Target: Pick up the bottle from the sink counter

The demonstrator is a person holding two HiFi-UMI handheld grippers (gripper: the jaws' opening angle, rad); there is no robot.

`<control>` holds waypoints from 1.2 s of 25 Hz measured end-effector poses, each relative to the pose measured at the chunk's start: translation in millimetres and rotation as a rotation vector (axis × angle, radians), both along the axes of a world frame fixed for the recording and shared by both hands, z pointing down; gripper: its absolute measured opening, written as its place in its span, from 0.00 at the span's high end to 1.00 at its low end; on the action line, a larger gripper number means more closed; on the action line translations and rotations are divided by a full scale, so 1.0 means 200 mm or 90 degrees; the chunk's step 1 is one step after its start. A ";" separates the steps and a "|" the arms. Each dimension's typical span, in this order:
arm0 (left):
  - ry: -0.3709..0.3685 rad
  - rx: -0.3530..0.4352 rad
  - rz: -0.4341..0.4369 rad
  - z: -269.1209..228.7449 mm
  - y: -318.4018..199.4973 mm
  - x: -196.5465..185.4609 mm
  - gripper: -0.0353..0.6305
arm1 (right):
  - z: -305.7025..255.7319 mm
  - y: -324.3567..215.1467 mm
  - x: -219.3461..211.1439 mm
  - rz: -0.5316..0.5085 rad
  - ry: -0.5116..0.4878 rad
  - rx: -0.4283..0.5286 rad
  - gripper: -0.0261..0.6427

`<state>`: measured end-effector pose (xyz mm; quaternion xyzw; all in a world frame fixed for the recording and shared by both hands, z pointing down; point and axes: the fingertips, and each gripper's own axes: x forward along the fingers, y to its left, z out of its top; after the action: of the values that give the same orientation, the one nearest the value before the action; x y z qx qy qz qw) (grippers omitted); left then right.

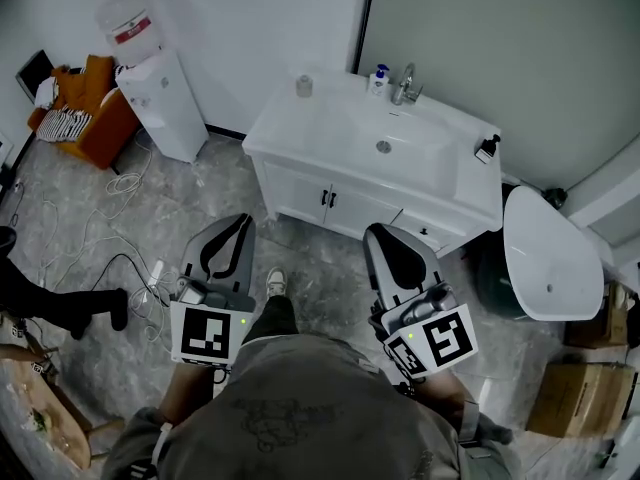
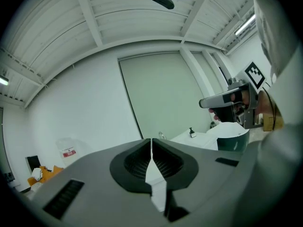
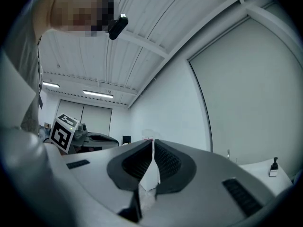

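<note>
- Left gripper [image 1: 237, 220]: jaws clenched together with nothing between them. It is held near the person's body and points toward the counter [image 1: 290, 138].
- Right gripper [image 1: 377, 232]: jaws are also pressed shut and empty. It is held beside the left gripper, to its right, at about the same distance from the counter.
- Counter: a white vanity with a basin, standing against the far wall beyond both grippers.
- Bottle [image 1: 378, 78]: white with a blue cap. It stands upright at the far edge of the counter, just left of the tap [image 1: 405, 84]. It is well apart from both grippers.
- Cup [image 1: 304, 86]: stands on the far-left corner of the counter.
- Dispenser [image 1: 487, 149]: a dark pump type, at the right end of the counter.
- Water cooler [image 1: 160, 93]: stands left of the counter, against the far wall.
- Toilet [image 1: 548, 253]: stands right of the counter.
- Cables [image 1: 110, 218]: lie loose on the floor at the left.
</note>
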<state>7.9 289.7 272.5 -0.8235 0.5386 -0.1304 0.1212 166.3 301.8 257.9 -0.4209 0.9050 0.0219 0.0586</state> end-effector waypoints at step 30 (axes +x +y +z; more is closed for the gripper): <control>-0.008 0.006 0.079 0.04 -0.92 -0.23 0.91 | 0.07 -0.93 -0.37 0.052 0.027 0.014 0.91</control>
<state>-38.2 105.2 280.6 -0.8538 0.4866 -0.1250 0.1364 91.5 115.6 272.6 -0.4564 0.8877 0.0435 0.0428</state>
